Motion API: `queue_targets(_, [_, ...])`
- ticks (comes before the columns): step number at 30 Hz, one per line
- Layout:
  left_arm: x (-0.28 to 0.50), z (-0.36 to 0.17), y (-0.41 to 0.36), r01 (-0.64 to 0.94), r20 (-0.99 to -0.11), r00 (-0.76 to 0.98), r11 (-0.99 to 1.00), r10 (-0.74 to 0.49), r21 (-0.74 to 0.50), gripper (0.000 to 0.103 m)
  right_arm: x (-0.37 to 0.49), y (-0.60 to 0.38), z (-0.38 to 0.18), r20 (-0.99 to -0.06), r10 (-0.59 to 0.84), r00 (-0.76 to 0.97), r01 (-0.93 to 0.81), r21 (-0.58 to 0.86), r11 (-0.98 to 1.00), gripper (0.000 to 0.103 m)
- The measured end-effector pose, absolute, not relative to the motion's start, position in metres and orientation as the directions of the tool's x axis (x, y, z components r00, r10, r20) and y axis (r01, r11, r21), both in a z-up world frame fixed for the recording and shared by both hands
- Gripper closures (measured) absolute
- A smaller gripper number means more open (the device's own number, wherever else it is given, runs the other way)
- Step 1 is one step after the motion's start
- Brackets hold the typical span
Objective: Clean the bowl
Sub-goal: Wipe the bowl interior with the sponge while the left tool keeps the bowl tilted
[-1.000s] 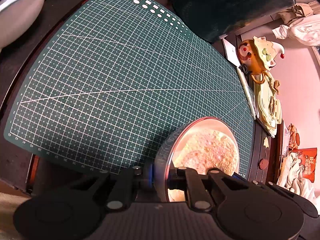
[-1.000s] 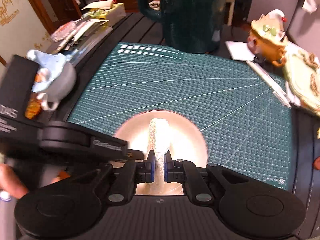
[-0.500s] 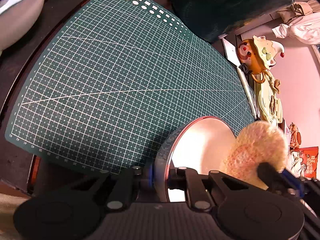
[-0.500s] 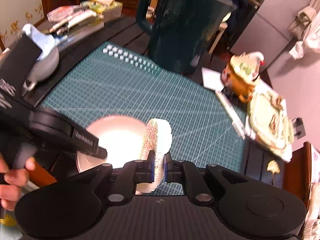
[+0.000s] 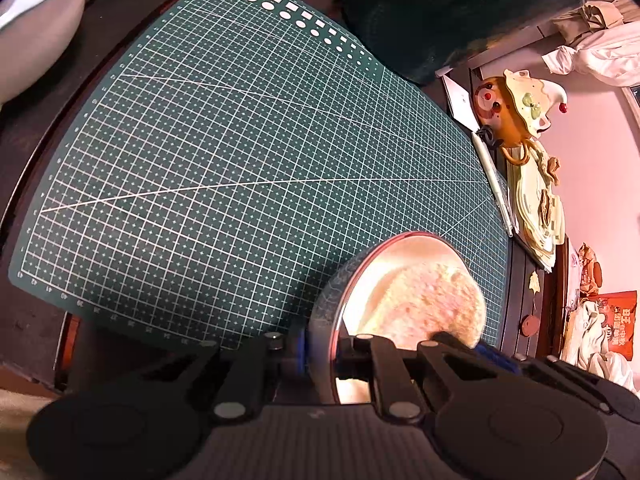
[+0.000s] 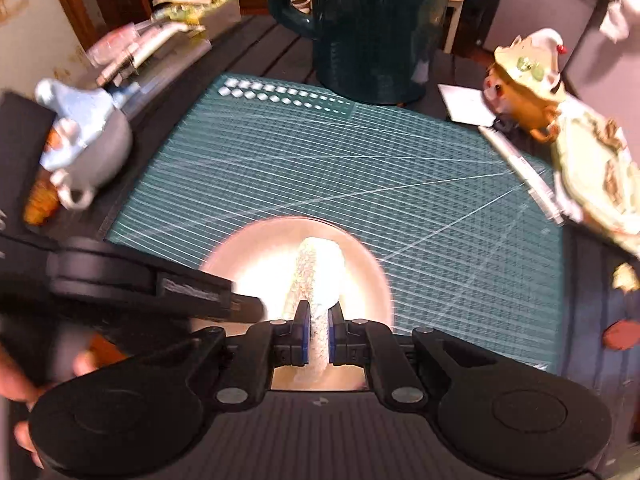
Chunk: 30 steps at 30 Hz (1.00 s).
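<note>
A shallow bowl (image 5: 372, 272) with a pale inside and a dark outer wall stands tilted on the green cutting mat (image 5: 240, 152). My left gripper (image 5: 320, 354) is shut on its near rim, one finger inside and one outside. A round cream sponge (image 5: 432, 304) lies against the bowl's inside. In the right wrist view the bowl (image 6: 264, 256) glows pale below the camera, and my right gripper (image 6: 318, 334) is shut on the sponge (image 6: 320, 276), which stands edge-on inside the bowl. The left gripper's black arm (image 6: 160, 284) reaches in from the left.
A tall dark green jug (image 6: 360, 28) stands at the mat's far edge. A grey and blue figurine pot (image 6: 84, 148) sits left of the mat, a brown and cream figurine (image 6: 524, 88) and a cream dish (image 6: 592, 184) right. A pen (image 5: 494, 184) lies along the right edge.
Half a second ago the sponge was lifted out past the bowl's right rim; now it is back inside the bowl against the pale surface. The left gripper and bowl held still.
</note>
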<state>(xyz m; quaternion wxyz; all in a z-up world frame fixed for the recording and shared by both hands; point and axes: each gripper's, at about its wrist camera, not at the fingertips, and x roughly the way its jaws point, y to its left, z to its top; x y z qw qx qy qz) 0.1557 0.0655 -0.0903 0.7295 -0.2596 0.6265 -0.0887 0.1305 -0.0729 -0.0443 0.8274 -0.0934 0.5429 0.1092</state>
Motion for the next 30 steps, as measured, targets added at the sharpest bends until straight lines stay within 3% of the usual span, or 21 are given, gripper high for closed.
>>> queue_targets(10, [0.154, -0.089, 0.066, -0.193, -0.871, 0.200, 0.853, -0.448, -0.484, 0.091, 0.118, -0.075, -0.009, -0.872, -0.003, 0.490, -0.322, -0.184, 0.929, 0.096])
queue_targets(16, [0.150, -0.089, 0.067, -0.197, -0.870, 0.202, 0.851, -0.450, -0.487, 0.091, 0.121, -0.080, 0.009, -0.873, 0.125, 0.471, -0.314, -0.033, 0.949, 0.096])
queue_targets(24, [0.149, -0.088, 0.068, -0.191, -0.870, 0.204, 0.853, -0.449, -0.485, 0.091, 0.133, -0.075, -0.040, -0.910, 0.190, 0.368, -0.297, 0.078, 0.952, 0.096])
queue_targets(27, [0.148, -0.088, 0.068, -0.191, -0.869, 0.205, 0.852, -0.451, -0.488, 0.091, 0.131, -0.073, -0.042, -0.914, 0.162, 0.371, -0.300, 0.047, 0.953, 0.096])
queue_targets(30, [0.147, -0.087, 0.068, -0.188, -0.869, 0.205, 0.853, -0.450, -0.486, 0.091, 0.131, -0.072, -0.042, -0.918, 0.049, 0.394, -0.306, -0.081, 0.948, 0.096])
